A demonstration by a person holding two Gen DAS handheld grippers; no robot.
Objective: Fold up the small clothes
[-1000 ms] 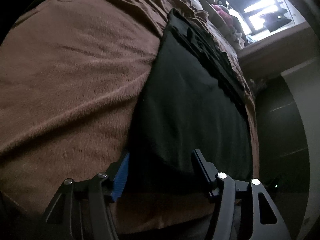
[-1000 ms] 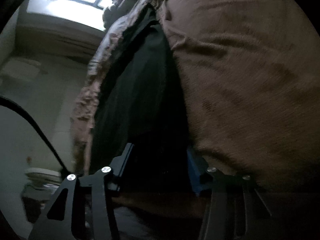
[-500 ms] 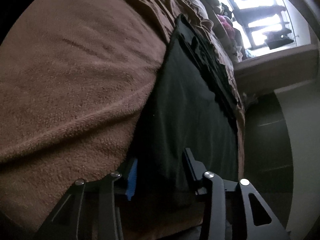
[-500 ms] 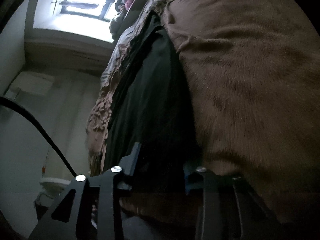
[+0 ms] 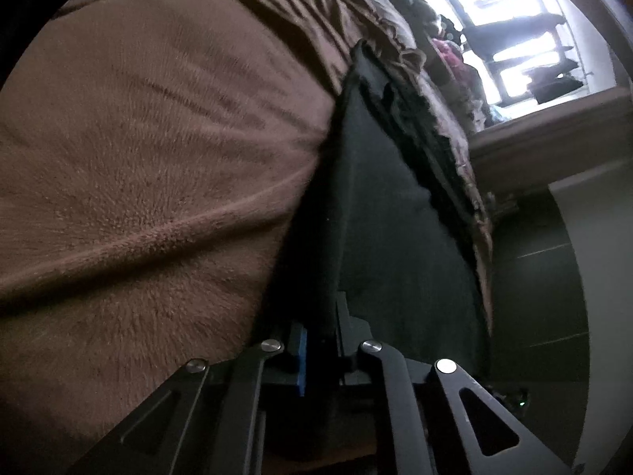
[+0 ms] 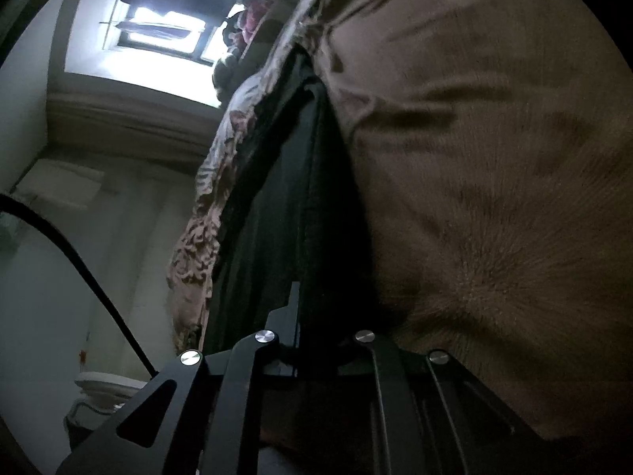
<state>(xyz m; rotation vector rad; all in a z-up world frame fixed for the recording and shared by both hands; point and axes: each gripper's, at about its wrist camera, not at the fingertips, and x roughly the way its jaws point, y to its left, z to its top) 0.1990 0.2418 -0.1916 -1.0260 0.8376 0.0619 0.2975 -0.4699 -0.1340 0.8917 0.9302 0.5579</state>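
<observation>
A dark, nearly black garment (image 5: pixel 391 217) lies flat on a brown fleece blanket (image 5: pixel 158 166) that covers a bed. My left gripper (image 5: pixel 321 328) is shut on the garment's near edge, and a fold of the dark cloth stands pinched between its blue-lined pads. In the right wrist view the same garment (image 6: pixel 277 206) runs away from me along the blanket (image 6: pixel 494 158). My right gripper (image 6: pixel 312 316) is shut on the near edge there too, with dark cloth bunched between the fingers.
A patterned bedspread edge (image 6: pixel 194 253) hangs beside the garment. A heap of clothes (image 5: pixel 447 51) sits at the bed's far end under a bright window (image 5: pixel 510 27). A black cable (image 6: pixel 79 269) crosses the right wrist view, with floor and a white object below.
Both grippers have gone from wide open around the garment's near edge to shut on it. The cloth now ridges up between the pads.
</observation>
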